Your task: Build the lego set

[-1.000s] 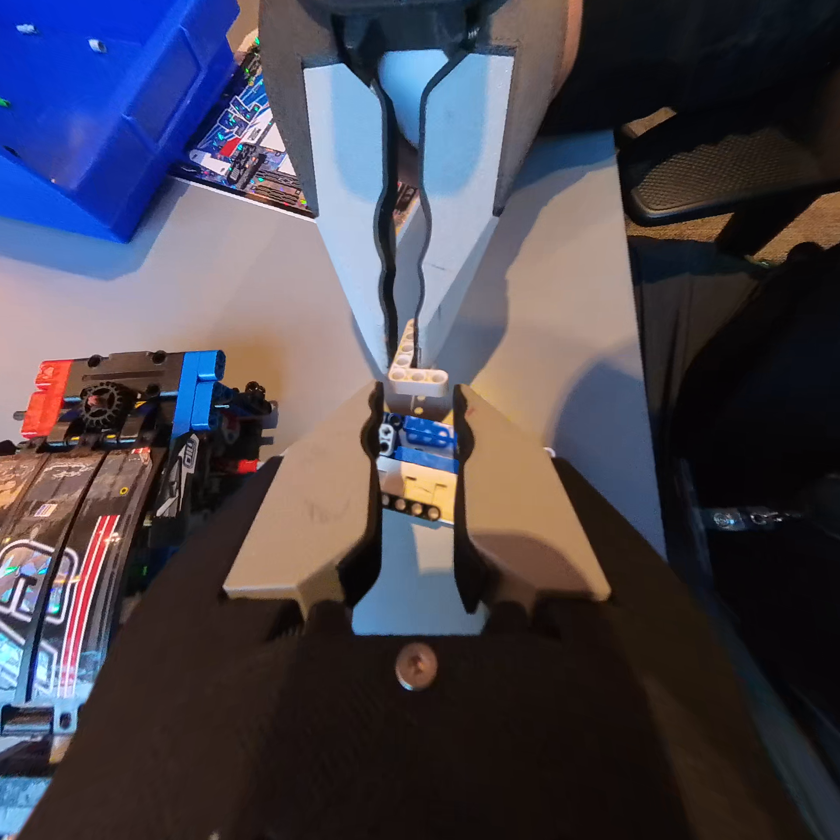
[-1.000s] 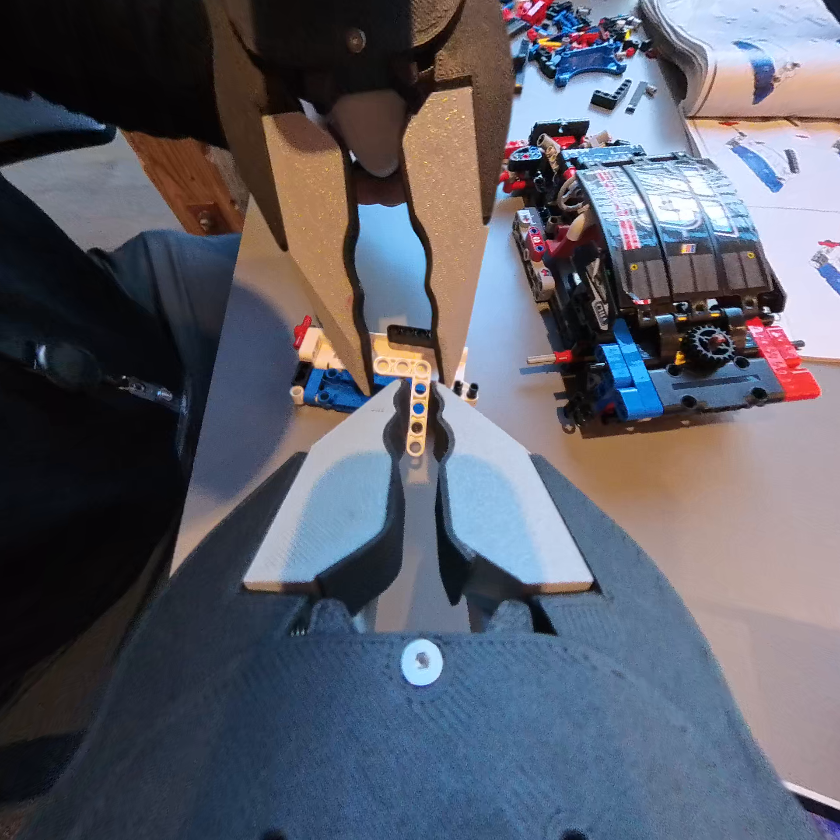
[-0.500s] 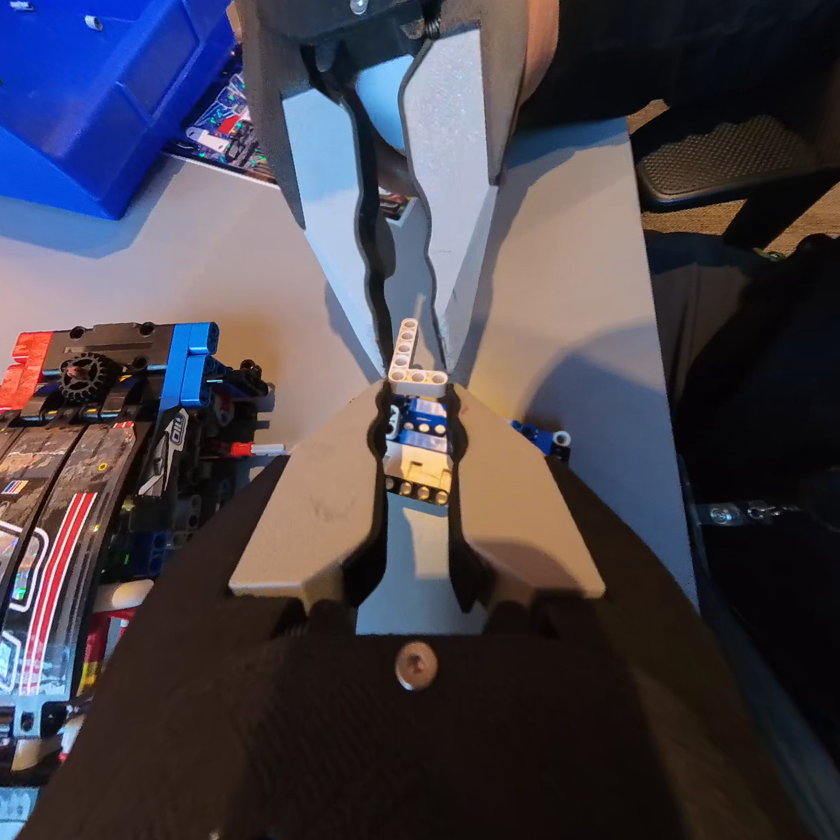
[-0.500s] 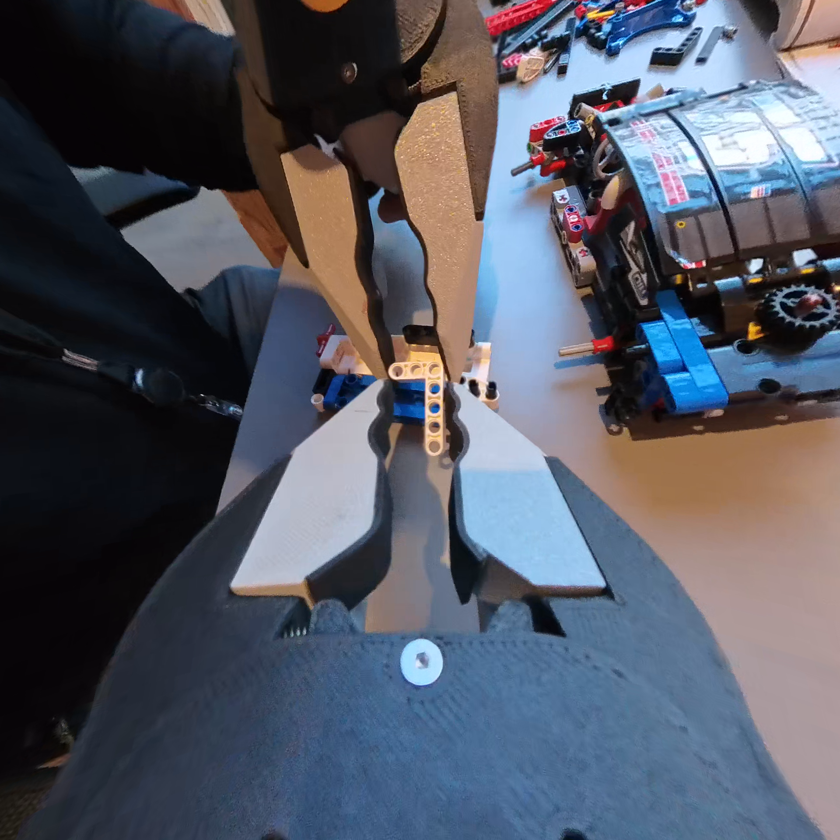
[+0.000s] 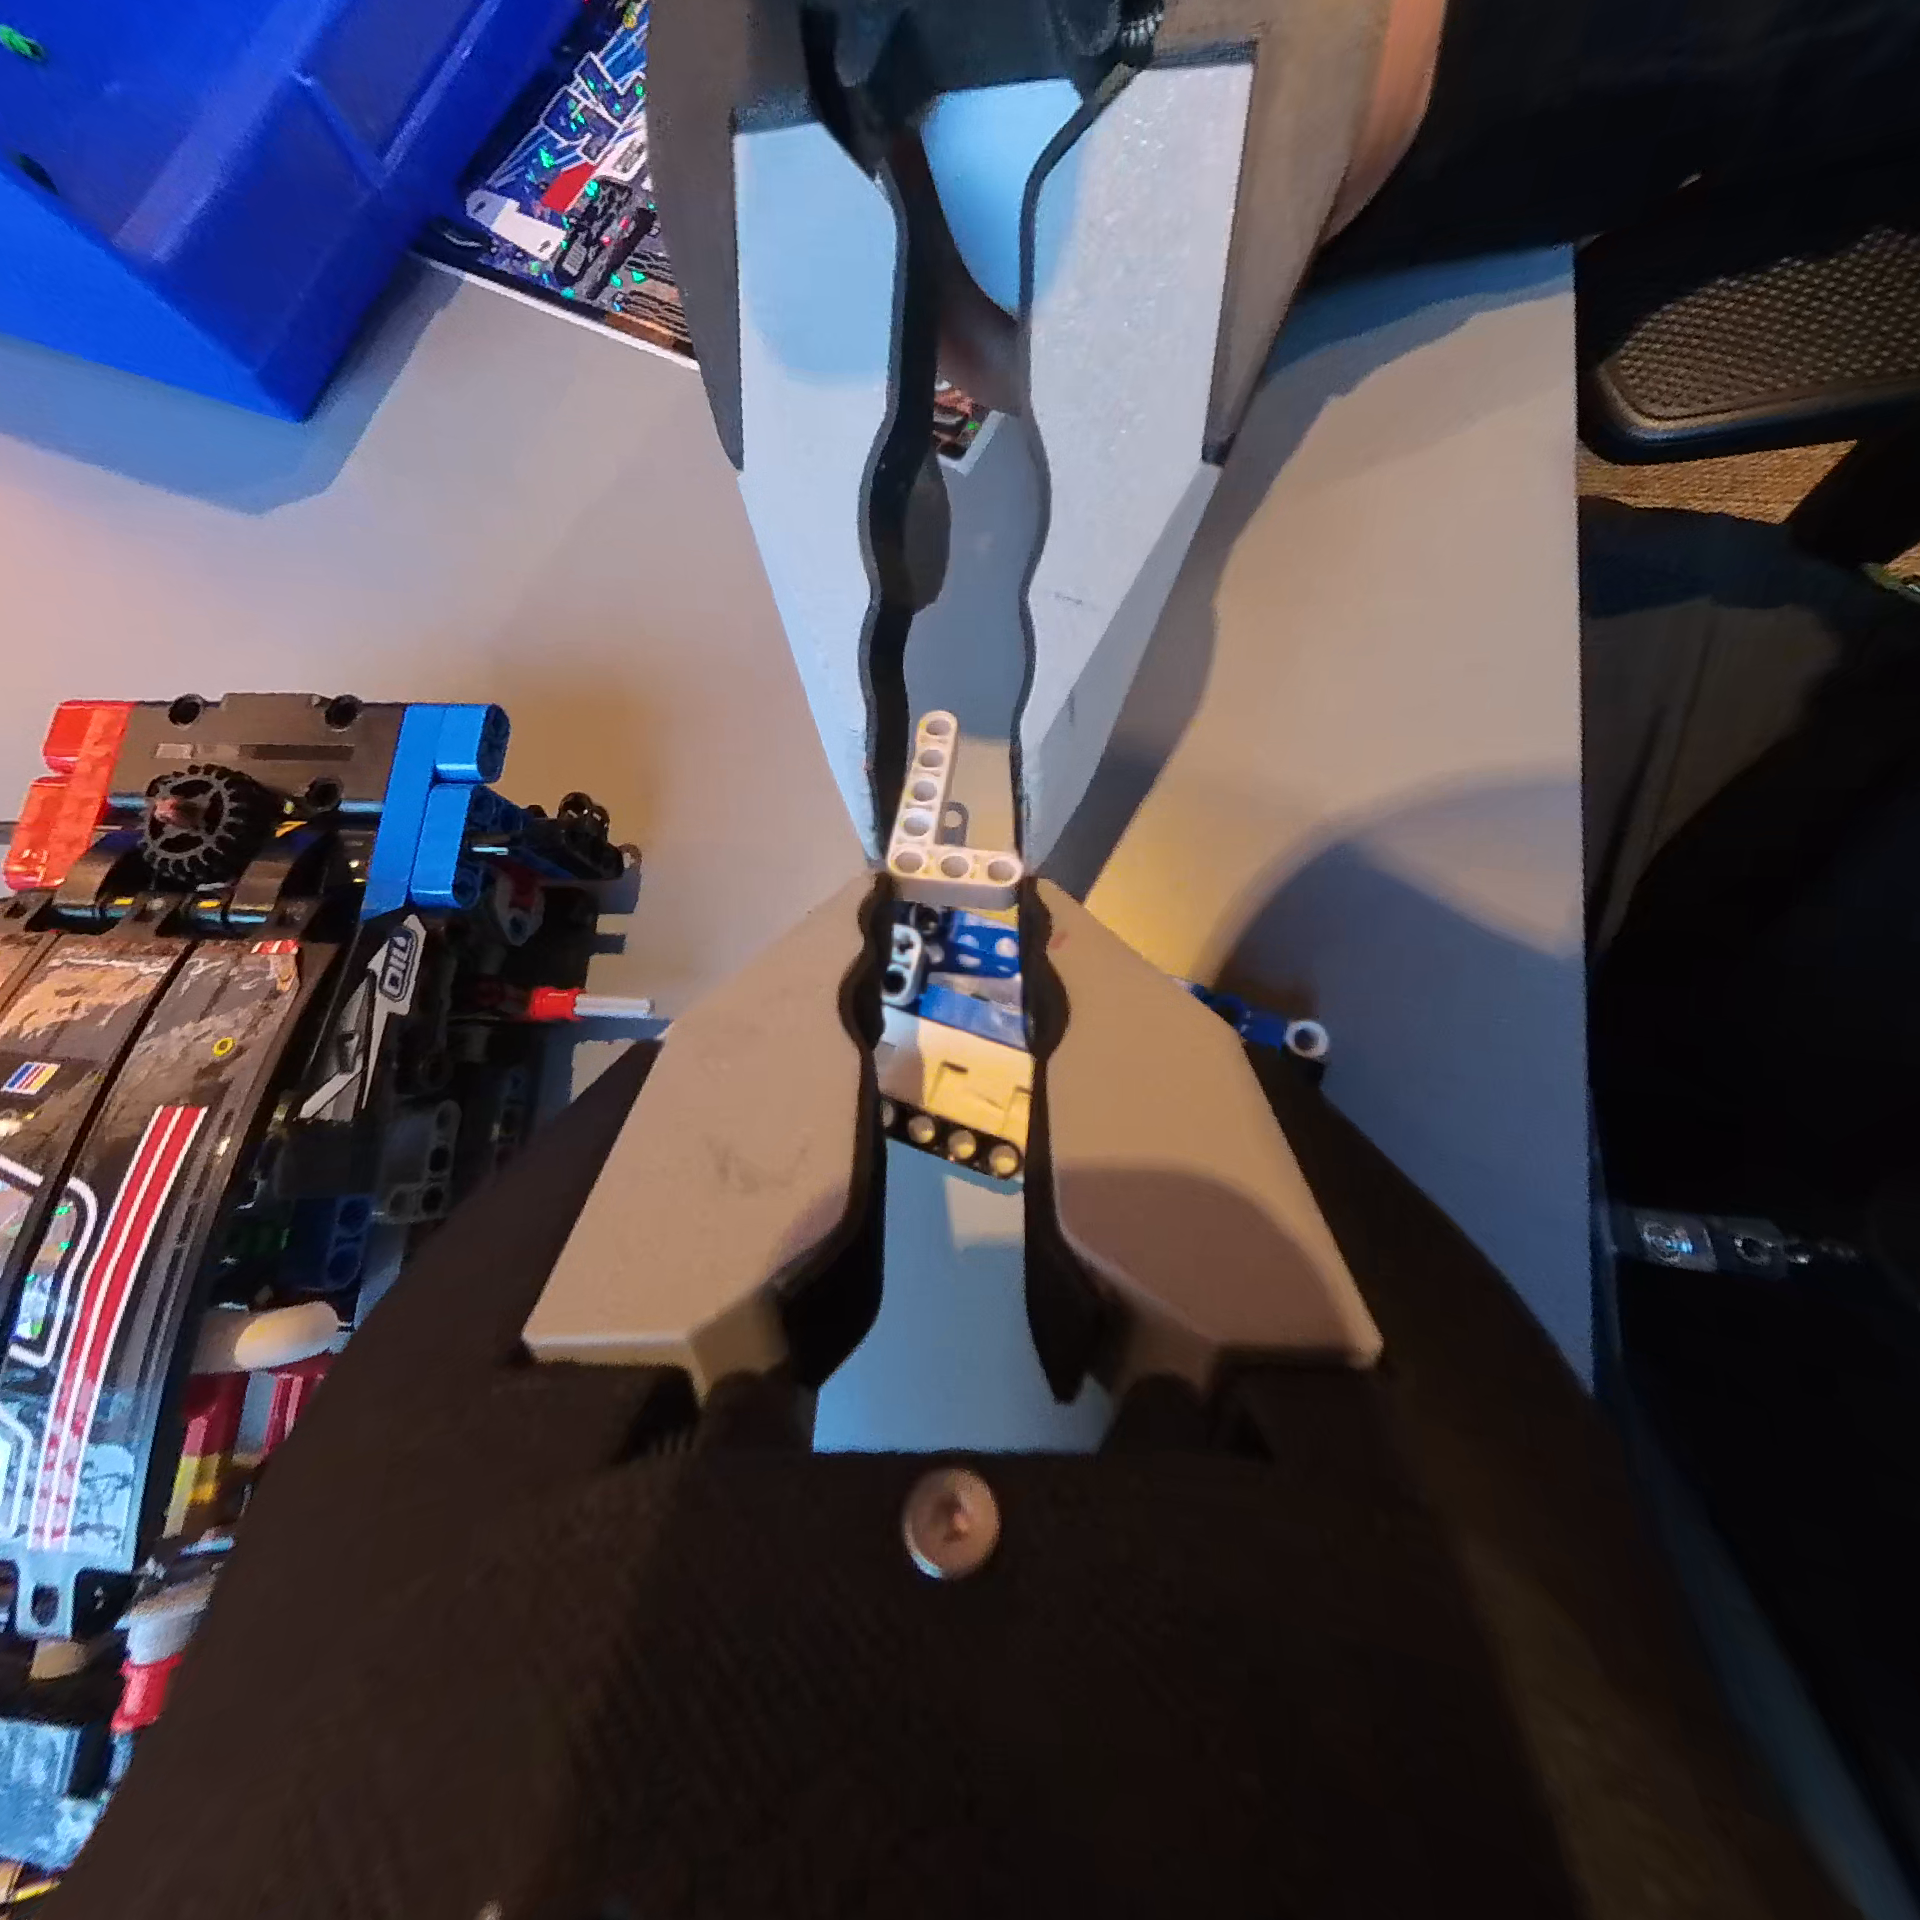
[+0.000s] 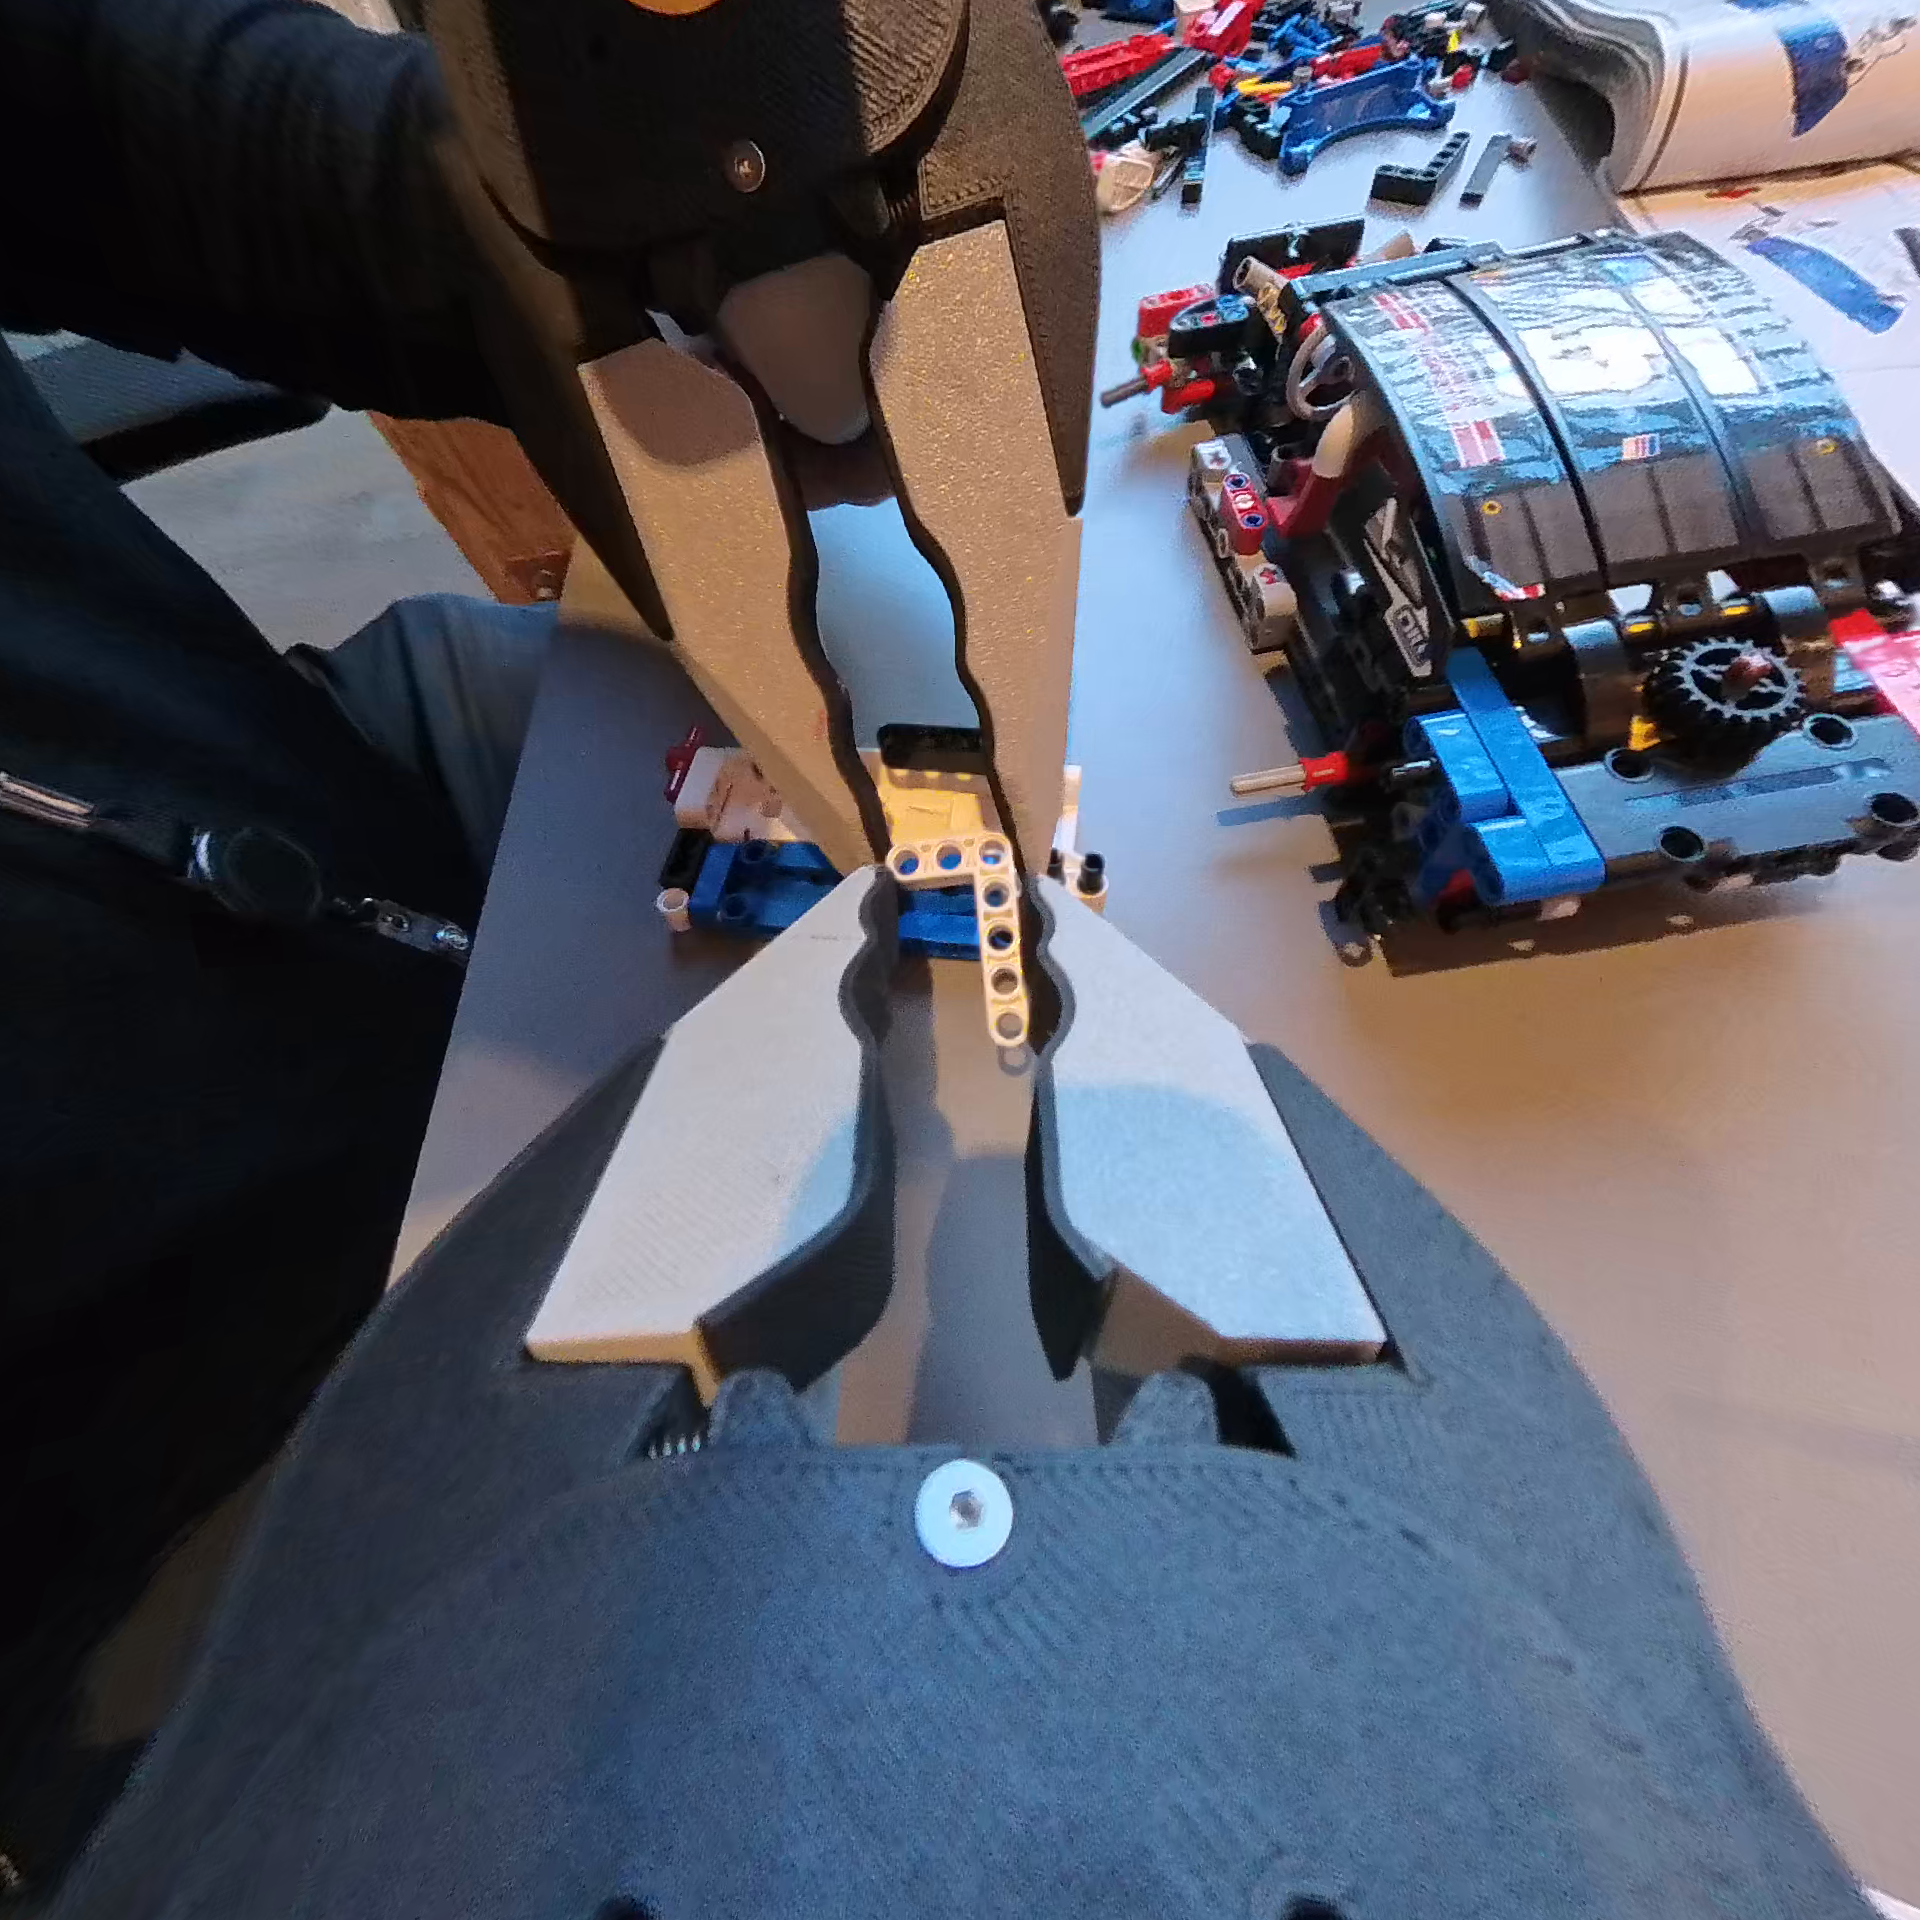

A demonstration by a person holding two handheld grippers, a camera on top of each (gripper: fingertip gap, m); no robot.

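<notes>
A white L-shaped beam (image 5: 954,865) hangs in the air between my two grippers, which meet tip to tip. My left gripper (image 5: 951,888) is shut on the ends of its short arm. My right gripper (image 6: 956,894) is open, and the beam's long arm (image 6: 1000,935) lies between its fingers, close to the right one. Directly below on the grey table sits a small blue and white sub-assembly (image 5: 961,1070), also in the right wrist view (image 6: 758,873). The large black, blue and red car model (image 5: 208,987) stands beside it, and shows in the right wrist view too (image 6: 1610,540).
A blue bin (image 5: 187,156) and a printed sheet (image 5: 582,197) lie at the far left. A pile of loose parts (image 6: 1299,83) and open instruction pages (image 6: 1766,94) lie beyond the car. The table edge (image 5: 1579,727) is close, with a person's dark clothing (image 6: 156,935) past it. Both grippers' tips are close together, under 4 cm apart.
My right gripper has opened off the beam's long arm, which now lies near one finger. My left gripper has closed on the short arm. Both grippers shifted slightly over the table.
</notes>
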